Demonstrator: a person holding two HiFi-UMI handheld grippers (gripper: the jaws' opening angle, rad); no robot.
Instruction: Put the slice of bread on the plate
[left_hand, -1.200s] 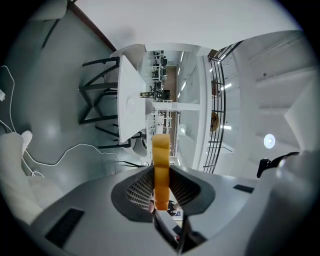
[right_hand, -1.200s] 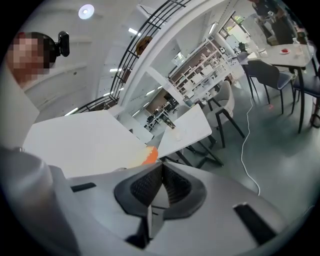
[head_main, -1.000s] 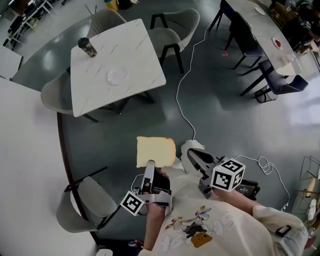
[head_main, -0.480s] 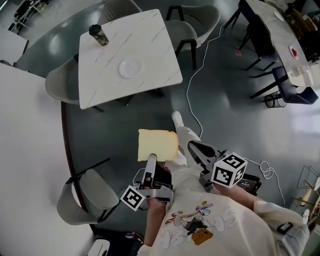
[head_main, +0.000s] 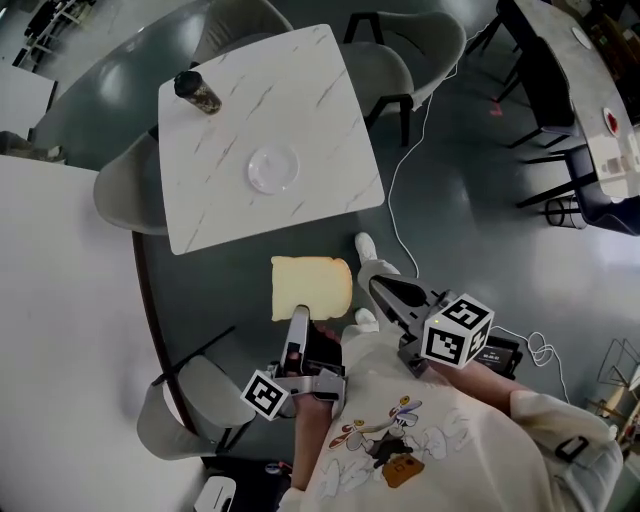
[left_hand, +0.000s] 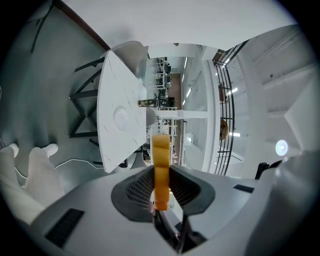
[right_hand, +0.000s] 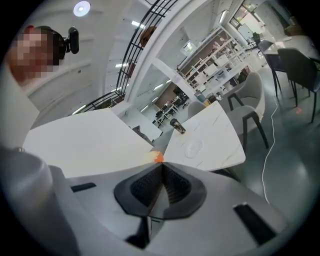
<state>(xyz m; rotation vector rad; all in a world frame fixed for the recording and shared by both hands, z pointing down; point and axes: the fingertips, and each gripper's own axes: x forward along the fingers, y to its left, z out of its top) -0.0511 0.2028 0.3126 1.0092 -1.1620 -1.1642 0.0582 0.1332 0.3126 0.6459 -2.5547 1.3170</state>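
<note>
**Left gripper** (head_main: 299, 322): jaws narrowed onto the near edge of the bread (head_main: 311, 287). The slice is held broad face up at centre frame, short of the table (head_main: 320, 90).

**Right gripper** (head_main: 377, 285): jaws pressed together, nothing held, set just right of the bread.

**Change noted:** the table and plate (head_main: 272, 167) are seen lower and larger in the head view than a second ago. Both grippers have been carried toward them.

**Meaning, as judged:** the approach is under way, and the bread is not yet over the plate.

**Pose:** both grippers are held out before the torso, near level, aimed toward upper frame. A cup (head_main: 198, 92) is noted at upper left.
</note>
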